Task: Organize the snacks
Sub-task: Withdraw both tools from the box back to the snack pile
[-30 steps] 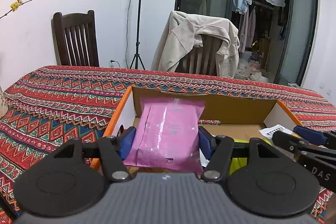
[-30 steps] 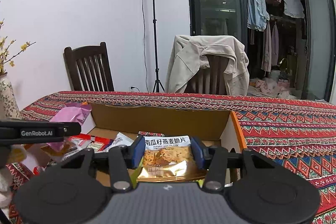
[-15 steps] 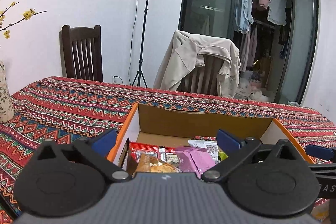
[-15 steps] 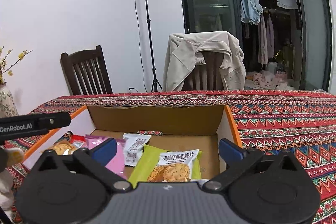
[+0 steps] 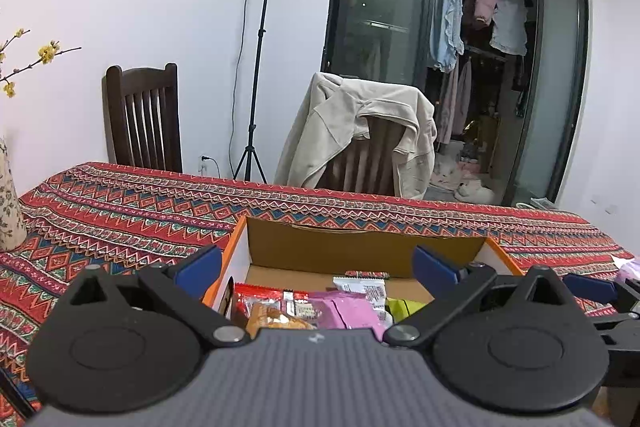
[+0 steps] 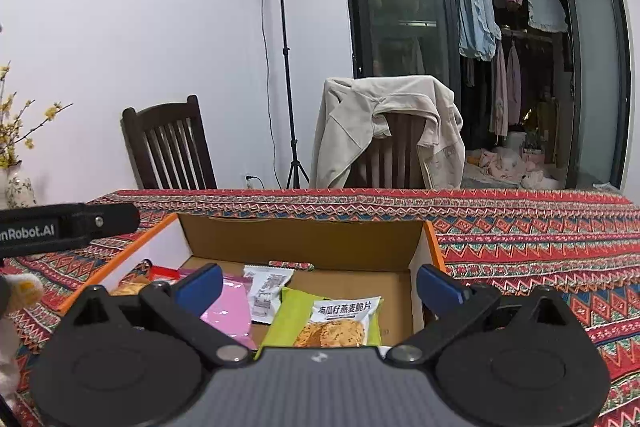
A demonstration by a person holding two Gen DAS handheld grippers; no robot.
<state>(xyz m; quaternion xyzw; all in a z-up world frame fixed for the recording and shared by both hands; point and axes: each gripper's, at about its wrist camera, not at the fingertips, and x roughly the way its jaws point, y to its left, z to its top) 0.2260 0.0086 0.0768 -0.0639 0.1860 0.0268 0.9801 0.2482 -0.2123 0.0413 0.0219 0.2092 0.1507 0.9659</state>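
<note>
Both grippers spread wide and empty: left gripper [image 5: 316, 263] hovers over the pink packet [image 5: 348, 311], right gripper [image 6: 318, 283] over the pumpkin crisp packet [image 6: 340, 323], both lying in the cardboard box [image 6: 304, 239] (each just below and ahead of its own tool).
</note>
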